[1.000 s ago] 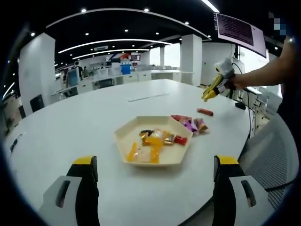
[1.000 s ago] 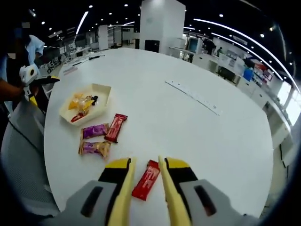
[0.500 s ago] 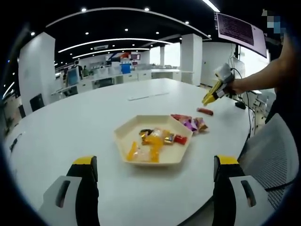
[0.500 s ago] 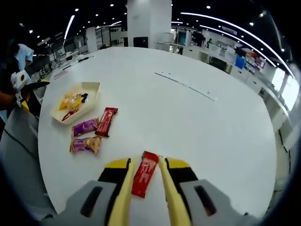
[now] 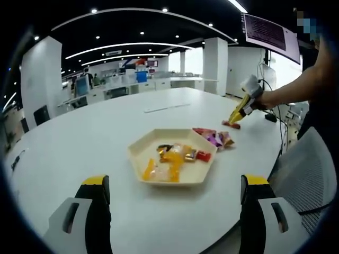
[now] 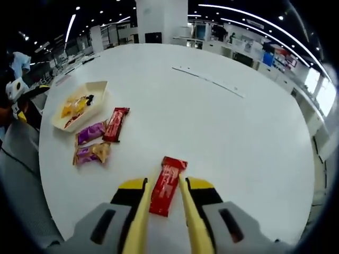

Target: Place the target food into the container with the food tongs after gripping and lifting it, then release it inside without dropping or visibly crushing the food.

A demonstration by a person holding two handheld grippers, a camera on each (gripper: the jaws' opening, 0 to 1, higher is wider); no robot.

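Red snack bar (image 6: 166,186) lies on white table (image 6: 222,137), near end hidden between right gripper (image 6: 161,203) jaws; contact unclear. Long axis points away along jaws. Left gripper (image 5: 172,198) gapes wide before hexagonal tray (image 5: 139,157).

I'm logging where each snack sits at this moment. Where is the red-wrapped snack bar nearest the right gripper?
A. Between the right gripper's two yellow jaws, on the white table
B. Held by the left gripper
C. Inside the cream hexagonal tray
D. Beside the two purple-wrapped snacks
A: in the right gripper view the red-wrapped snack bar lies on the white table between the yellow jaws of the right gripper, apart from the cream hexagonal tray.
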